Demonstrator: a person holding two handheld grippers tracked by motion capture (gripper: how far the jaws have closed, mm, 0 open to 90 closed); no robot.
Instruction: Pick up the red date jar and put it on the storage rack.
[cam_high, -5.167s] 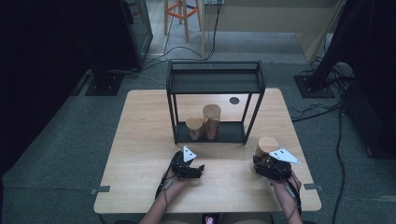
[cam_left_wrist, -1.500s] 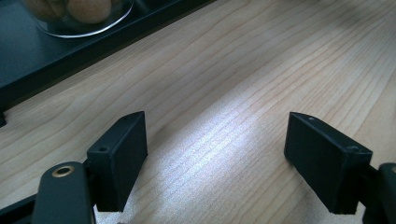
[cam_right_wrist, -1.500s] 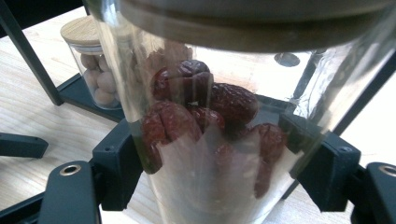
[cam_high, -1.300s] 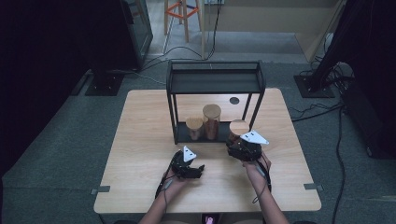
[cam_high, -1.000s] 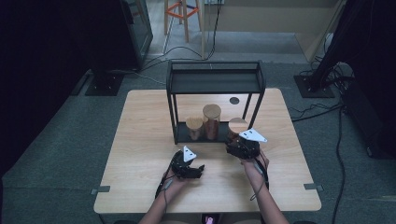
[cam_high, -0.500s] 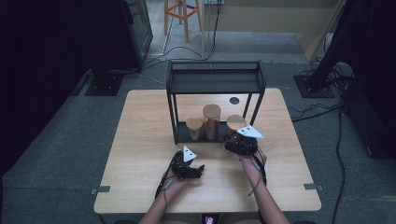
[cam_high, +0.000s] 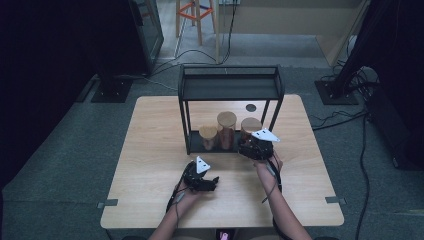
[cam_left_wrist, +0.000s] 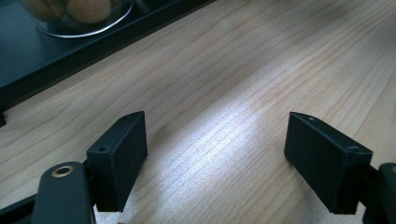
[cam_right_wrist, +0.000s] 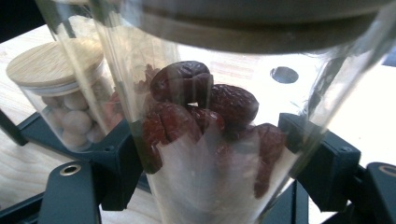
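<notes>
- High view: the right gripper (cam_high: 256, 146) holds a glass jar of red dates (cam_high: 249, 128) at the right end of the lower shelf of the black rack (cam_high: 230, 89), beside a taller jar (cam_high: 226, 129) and a short jar (cam_high: 208, 136) already standing there; the rack sits toward the far edge of the table (cam_high: 150, 150); the left gripper (cam_high: 201, 178) rests idle near the near edge; I judge the step to be setting the third jar down on the shelf.
- Left gripper view: its jaws stand wide apart over bare wood, holding nothing; the rack's base edge (cam_left_wrist: 70, 51) lies ahead.
- Right gripper view: the jaws are clamped on either side of the date jar (cam_right_wrist: 205, 126), glass pressed between the pads; the short jar (cam_right_wrist: 65, 93) of pale balls stands beyond; next, I think, the jar needs seating flat, then the jaws parting and backing out without nudging its neighbours.
</notes>
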